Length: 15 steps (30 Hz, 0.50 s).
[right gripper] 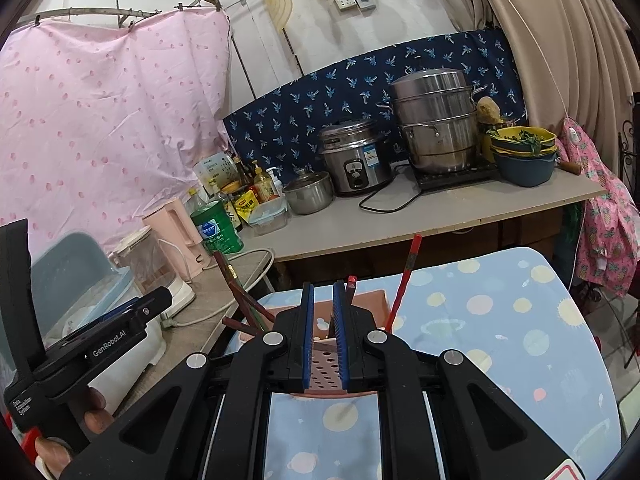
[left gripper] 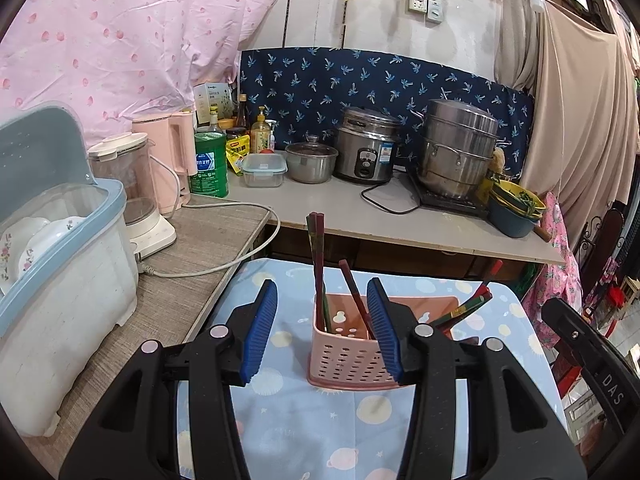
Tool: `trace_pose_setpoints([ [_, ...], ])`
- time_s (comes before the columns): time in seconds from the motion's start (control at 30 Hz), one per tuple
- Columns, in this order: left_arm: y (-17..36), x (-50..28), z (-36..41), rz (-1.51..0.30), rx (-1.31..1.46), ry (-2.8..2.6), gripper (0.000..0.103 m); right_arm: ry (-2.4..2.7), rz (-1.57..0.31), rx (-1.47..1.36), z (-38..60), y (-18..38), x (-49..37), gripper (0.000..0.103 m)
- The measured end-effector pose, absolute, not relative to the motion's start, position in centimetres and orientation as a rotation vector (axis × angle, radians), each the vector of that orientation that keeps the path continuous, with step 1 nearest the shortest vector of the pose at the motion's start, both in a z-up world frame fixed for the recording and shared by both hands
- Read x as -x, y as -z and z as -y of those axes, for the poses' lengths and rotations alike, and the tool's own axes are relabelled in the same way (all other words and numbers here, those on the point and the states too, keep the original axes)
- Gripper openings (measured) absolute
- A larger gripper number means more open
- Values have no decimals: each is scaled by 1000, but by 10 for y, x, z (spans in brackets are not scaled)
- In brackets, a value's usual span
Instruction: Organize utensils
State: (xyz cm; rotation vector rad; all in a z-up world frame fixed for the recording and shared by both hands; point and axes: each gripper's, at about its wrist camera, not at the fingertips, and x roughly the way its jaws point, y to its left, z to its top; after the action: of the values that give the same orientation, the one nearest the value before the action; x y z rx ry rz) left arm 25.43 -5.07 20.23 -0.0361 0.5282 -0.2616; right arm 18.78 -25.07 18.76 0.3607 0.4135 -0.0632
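On the blue-clothed desk (left gripper: pixel 304 432), in the left view, the left gripper (left gripper: pixel 326 330) hovers with fingers apart before the pink holder (left gripper: pixel 344 356); bumping could tip its leaning chopsticks (left gripper: pixel 318 264).

In the right view, the right gripper (right gripper: pixel 323 330) has fingers nearly together, seemingly empty; they hide the holder's middle.

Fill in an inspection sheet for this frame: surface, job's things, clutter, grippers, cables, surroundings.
Surface: blue planet-print tablecloth over the small table.
Job's things: pink perforated plastic utensil basket standing on it, dark red chopsticks upright inside, more leaning at its right end.
Clutter: nothing seen on the cloth.
Grippers: left gripper open, jaws either side of the basket; right gripper narrowly parted over the basket, nothing visibly held.
Cables: white power cord on the side table; black cord by the steel rice cooker.
Surroundings: steel stacked steamer, pink curtain.
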Motion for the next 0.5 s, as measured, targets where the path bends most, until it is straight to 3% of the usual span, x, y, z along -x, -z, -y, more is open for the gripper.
trace_pose_setpoints([
  [0.5,-181,-222,45,-572,17,283,44,78,-458,-341,249,-165,-160,12],
])
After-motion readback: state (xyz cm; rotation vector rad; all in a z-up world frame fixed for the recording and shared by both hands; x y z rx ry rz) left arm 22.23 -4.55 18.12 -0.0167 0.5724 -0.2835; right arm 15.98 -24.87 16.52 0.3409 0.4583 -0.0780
